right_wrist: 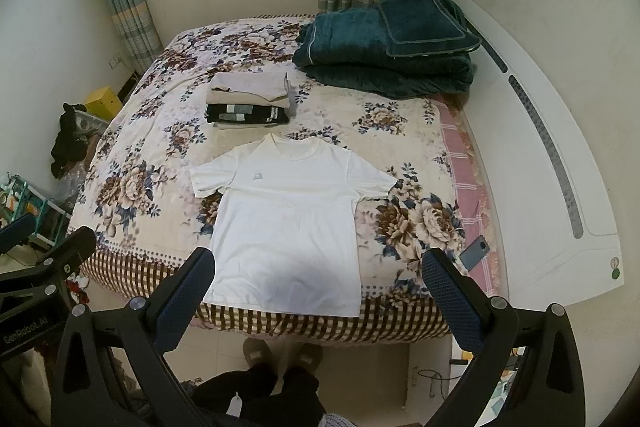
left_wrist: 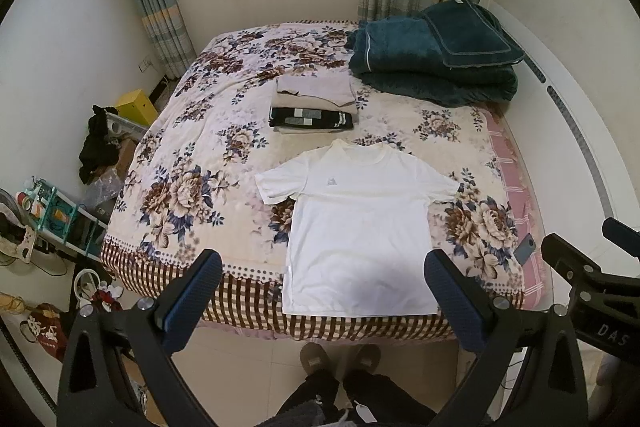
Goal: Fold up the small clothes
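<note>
A white T-shirt (left_wrist: 360, 223) lies flat and spread out on the floral bed cover, collar toward the window, hem at the bed's near edge; it also shows in the right wrist view (right_wrist: 288, 219). Behind it sits a stack of folded clothes (left_wrist: 314, 105), beige on top and black-patterned below, also in the right wrist view (right_wrist: 248, 103). My left gripper (left_wrist: 324, 291) is open and empty, held above the floor in front of the hem. My right gripper (right_wrist: 318, 287) is open and empty, likewise short of the bed edge.
A folded dark teal blanket (left_wrist: 436, 59) lies at the bed's far right. A phone (left_wrist: 526, 247) rests near the right front corner. The bed (left_wrist: 192, 163) has a white headboard (right_wrist: 560, 147) on the right. Shelves and clutter (left_wrist: 52, 215) stand left. The person's slippers (left_wrist: 340, 357) are below.
</note>
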`<control>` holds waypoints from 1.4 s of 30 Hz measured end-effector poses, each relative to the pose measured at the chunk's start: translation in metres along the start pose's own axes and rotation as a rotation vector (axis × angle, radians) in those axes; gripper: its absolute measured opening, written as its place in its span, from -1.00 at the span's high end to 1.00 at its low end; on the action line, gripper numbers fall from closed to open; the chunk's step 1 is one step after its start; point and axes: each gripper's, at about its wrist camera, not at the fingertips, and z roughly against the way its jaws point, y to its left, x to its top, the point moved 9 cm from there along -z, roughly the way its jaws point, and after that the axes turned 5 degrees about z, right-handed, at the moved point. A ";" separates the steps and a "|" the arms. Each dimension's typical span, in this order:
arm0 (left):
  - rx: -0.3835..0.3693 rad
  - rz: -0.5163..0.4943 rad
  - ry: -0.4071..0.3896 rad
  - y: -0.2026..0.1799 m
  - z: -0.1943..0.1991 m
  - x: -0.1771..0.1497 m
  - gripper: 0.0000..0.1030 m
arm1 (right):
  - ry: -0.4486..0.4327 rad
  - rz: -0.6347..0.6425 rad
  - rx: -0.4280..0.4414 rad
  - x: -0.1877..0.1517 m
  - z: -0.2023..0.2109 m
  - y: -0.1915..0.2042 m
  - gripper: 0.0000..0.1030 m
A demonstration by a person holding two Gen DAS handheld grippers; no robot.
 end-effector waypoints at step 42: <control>0.044 0.020 -0.066 0.031 -0.044 0.010 -1.00 | -0.010 -0.085 -0.003 0.018 -0.005 0.007 -1.00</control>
